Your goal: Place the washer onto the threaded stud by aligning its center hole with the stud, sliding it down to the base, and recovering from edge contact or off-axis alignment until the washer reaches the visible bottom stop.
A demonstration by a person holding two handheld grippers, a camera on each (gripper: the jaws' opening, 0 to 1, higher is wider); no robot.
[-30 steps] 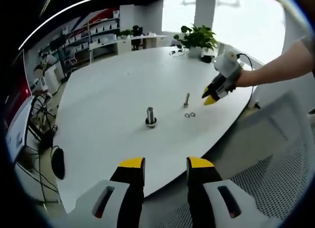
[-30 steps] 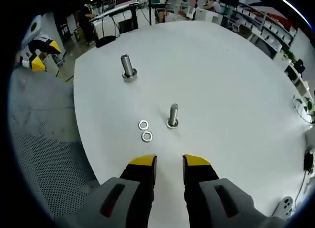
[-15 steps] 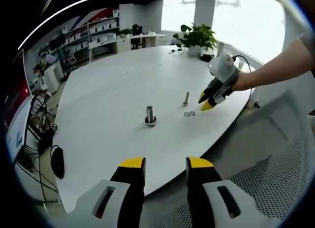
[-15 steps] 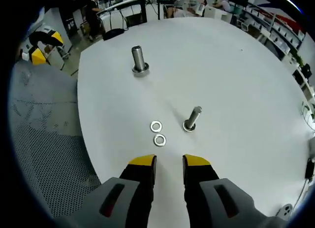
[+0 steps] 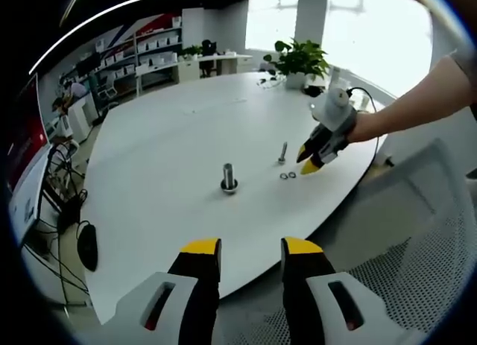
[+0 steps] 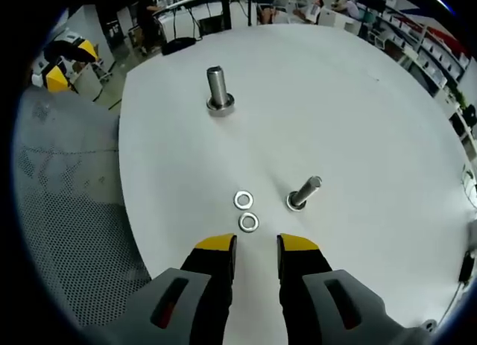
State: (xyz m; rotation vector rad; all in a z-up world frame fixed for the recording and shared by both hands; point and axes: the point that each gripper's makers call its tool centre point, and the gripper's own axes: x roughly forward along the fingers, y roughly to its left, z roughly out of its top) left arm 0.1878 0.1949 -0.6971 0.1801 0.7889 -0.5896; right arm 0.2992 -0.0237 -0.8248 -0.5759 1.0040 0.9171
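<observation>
In the left gripper view, the left gripper (image 5: pixel 250 247) hangs off the near edge of the white table (image 5: pixel 171 136) with jaws spread and empty, while the right gripper (image 5: pixel 311 159) hovers just right of two washers. In the right gripper view, the right gripper's spread, empty jaws sit just short of the near washer (image 6: pixel 249 223), the far washer (image 6: pixel 243 200) beside it, the thin threaded stud (image 6: pixel 303 193) to their right and the thick stud (image 6: pixel 218 90) far beyond.
</observation>
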